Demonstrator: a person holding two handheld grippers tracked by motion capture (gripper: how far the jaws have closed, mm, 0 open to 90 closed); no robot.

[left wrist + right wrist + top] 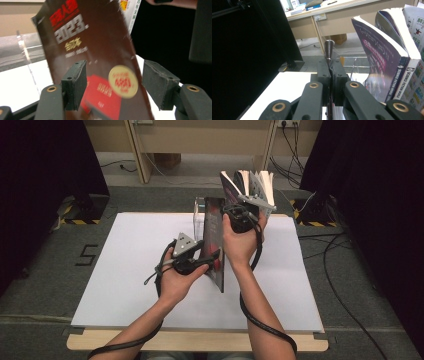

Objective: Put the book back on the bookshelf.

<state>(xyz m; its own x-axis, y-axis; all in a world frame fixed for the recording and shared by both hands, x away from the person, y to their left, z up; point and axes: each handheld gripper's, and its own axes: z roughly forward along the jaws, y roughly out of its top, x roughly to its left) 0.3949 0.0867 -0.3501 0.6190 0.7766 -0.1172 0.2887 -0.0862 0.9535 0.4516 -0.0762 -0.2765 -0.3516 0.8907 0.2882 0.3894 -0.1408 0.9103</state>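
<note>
The dark red book [214, 245] stands up on its edge in the middle of the white table [125, 270], just in front of a clear plastic stand [199, 212]. It could tip over and slap down flat, because it is tall and thin and nothing grips its lower half right now. The left gripper [200, 261] is right beside the book, low down, and in the left gripper view its two black pads [75, 85] stand apart with the book's cover [100, 62] between them, not squeezed. If this gripper bumps the cover before it closes, the book may swing or slide. The right gripper [239, 216] is up high by the top of the book, and its jaws are pressed tight together on something thin at the book's top. I think it is the cover or a page edge, but I cannot tell for sure. A thin page could tear or slip out if the book gets pulled. Some other books [250, 187] are fanned out by the right hand [240, 242] and look loose, so they might flop down too. The left hand [175, 277] reaches in from the left with its palm turned toward the book. The right hand stands more upright, and the forearm comes straight up from the bottom edge.
</note>
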